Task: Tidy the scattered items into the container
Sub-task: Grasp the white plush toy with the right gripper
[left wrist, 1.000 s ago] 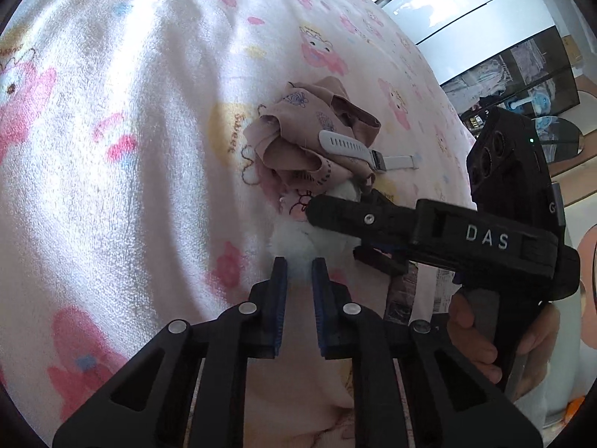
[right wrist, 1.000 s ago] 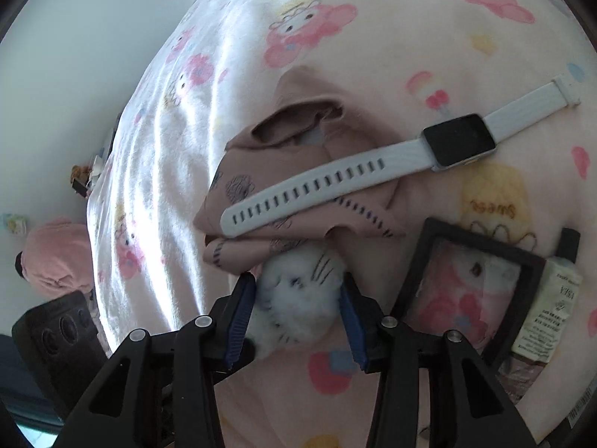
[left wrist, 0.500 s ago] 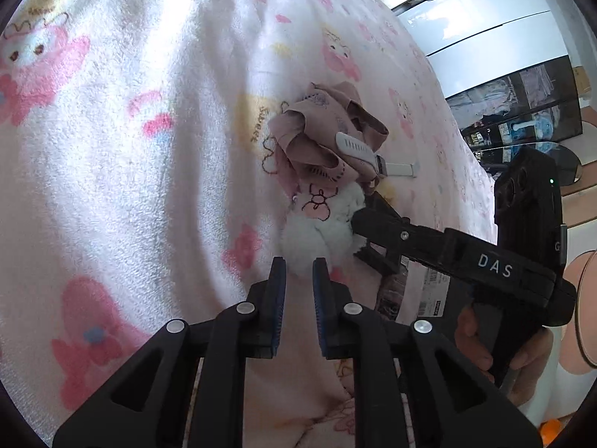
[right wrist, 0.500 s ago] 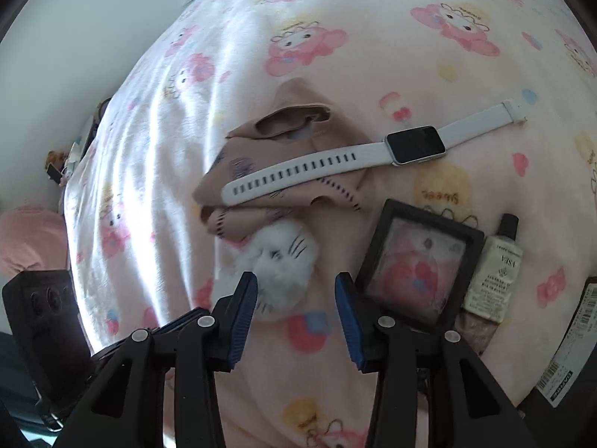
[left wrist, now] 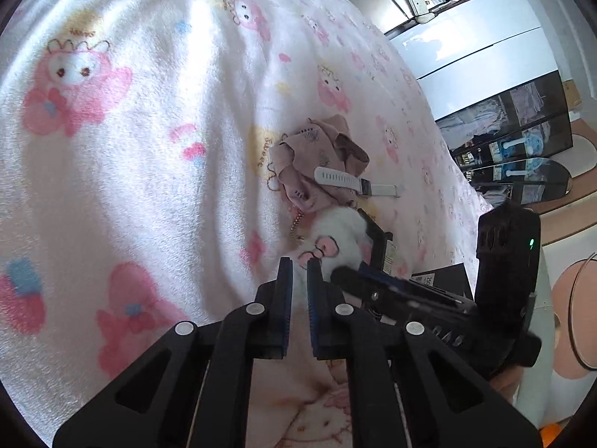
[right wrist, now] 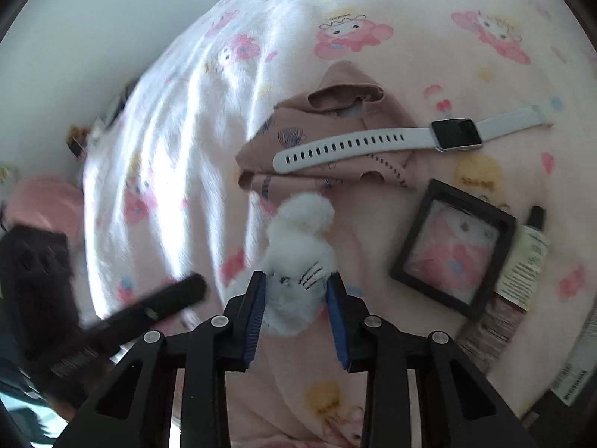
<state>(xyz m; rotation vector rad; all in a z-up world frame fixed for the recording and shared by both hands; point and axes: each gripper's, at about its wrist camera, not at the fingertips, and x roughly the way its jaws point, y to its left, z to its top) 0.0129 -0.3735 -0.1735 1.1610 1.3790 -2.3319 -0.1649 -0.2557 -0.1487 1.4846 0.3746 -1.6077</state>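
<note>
A white fluffy plush toy point(right wrist: 298, 261) with black whisker marks and a pink bow is squeezed between the blue pads of the right tool point(right wrist: 296, 291), a bead chain dangling from it. On the bed, a crumpled dusty-pink printed cloth point(right wrist: 328, 138) lies bunched, and a smartwatch with a white perforated strap point(right wrist: 410, 140) stretches flat across it, its dark face off the cloth. Near them lie a black square frame case point(right wrist: 453, 250) and, just beside it, a small cream tube with a black cap point(right wrist: 524, 261).
</note>
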